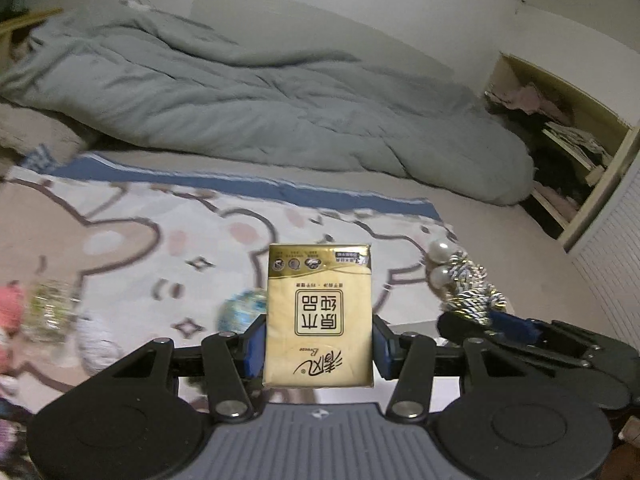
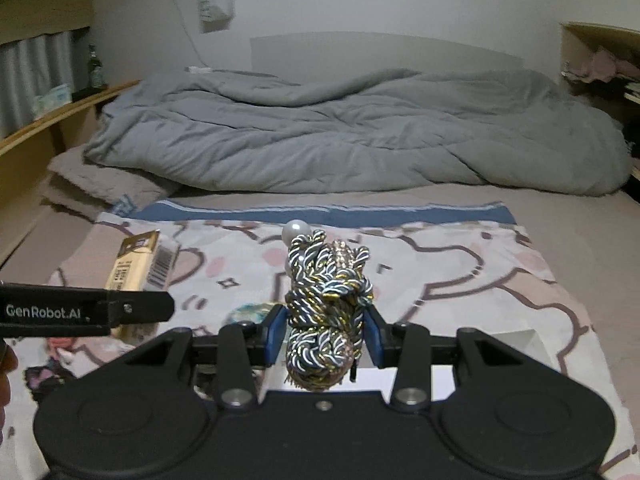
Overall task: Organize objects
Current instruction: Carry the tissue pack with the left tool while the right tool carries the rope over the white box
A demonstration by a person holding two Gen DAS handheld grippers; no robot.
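My left gripper point(image 1: 319, 344) is shut on a yellow tissue pack point(image 1: 319, 312), held upright above the cartoon-print sheet point(image 1: 132, 248). In the right wrist view the same tissue pack point(image 2: 138, 268) shows at the left, with the left gripper's black finger point(image 2: 132, 308) across it. My right gripper point(image 2: 326, 340) is shut on a braided grey, white and gold cord hair accessory point(image 2: 326, 304) with a pearl on top. That hair accessory point(image 1: 466, 288) also appears at the right of the left wrist view, with pearls toward the left.
A rumpled grey duvet point(image 2: 352, 132) lies across the back of the bed. A small blue-patterned round object point(image 1: 240, 312), a glittery item point(image 1: 48, 312) and a pink item point(image 1: 10, 308) lie on the sheet at the left. An open wardrobe point(image 1: 560, 136) stands at the right.
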